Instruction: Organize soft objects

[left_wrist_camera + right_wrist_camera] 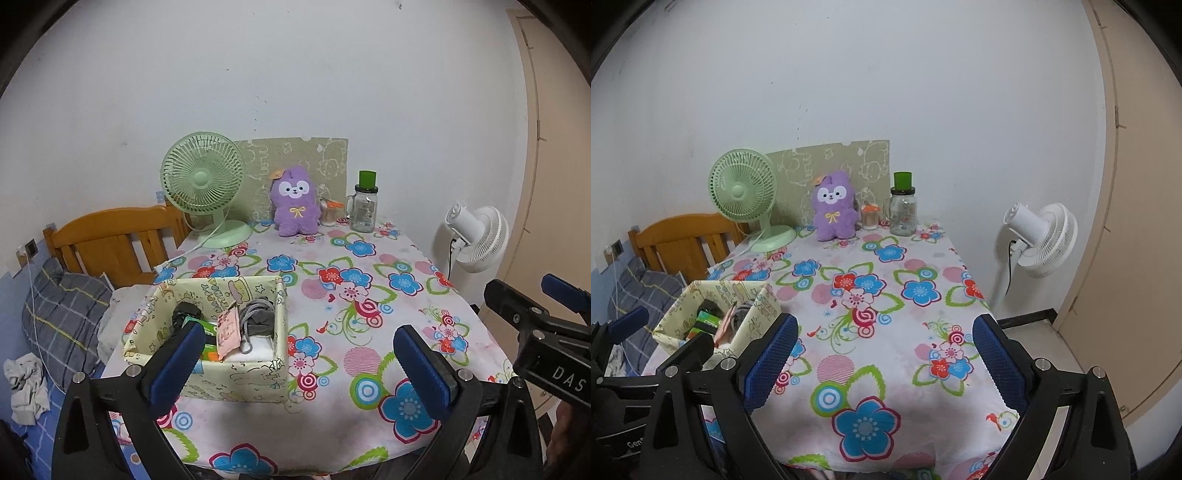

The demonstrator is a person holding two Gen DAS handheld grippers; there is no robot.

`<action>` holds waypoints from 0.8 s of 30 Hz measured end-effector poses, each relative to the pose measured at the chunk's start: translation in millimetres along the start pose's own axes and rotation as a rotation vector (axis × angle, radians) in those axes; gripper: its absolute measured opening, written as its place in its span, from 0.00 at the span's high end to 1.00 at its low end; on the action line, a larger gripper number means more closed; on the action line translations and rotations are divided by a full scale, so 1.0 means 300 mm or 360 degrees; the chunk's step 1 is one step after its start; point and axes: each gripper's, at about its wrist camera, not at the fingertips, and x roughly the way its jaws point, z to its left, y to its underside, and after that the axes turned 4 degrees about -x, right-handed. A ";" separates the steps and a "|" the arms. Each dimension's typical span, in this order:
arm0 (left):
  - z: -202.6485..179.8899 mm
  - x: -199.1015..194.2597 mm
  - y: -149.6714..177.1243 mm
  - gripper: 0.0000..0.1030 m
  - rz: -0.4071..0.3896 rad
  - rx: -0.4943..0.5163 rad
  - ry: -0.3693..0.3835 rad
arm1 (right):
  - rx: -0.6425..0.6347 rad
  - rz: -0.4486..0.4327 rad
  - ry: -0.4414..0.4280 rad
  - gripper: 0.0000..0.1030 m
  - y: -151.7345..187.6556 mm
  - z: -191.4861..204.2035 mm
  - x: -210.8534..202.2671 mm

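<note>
Here, as I read both wrist feeds:

Left gripper (299,360): I hold it over the near edge of the tabletop, jaws spread wide with nothing between them. Its left finger (177,363) overlaps the box's near left corner in my view; I cannot tell whether it touches.

Right gripper (884,354): also wide apart and empty, above the near edge, to the right of the left one. It shows at the right border of the left feed.

Table (886,354): covered by a flowered cloth, far edge against the wall.

Box (236,373): open-topped fabric bin with a cartoon print, at the near left corner of the tabletop. In it I see a grey bundle with a cord (258,319), a dark item (186,312), a green pack (207,326) and a pink tag (227,330).

Plush (294,201): purple, upright at the far edge, about the middle, leaning on a patterned panel (295,158).

Green fan (203,184): far left corner, just beside the plush, its cord trailing off the left edge.

Jar (364,206): glass, green cap, at the far edge right of the plush, with a small container (328,212) between them.

White fan (1041,240): on the floor, right of the table.

Bed (110,243): wooden headboard and plaid pillow (62,314) left of the table.
</note>
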 end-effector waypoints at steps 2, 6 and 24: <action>0.005 -0.007 -0.004 0.00 -0.0007 -0.0019 0.0019 | -0.0003 0.0002 0.0009 0.05 -0.001 0.000 0.003; 0.004 -0.016 -0.008 0.00 -0.0024 -0.0012 0.0012 | -0.0013 -0.0004 0.0005 0.05 0.001 0.007 -0.003; 0.014 -0.032 -0.016 0.00 -0.0053 -0.0004 -0.0004 | -0.0017 -0.0010 -0.0009 0.05 0.003 0.026 -0.003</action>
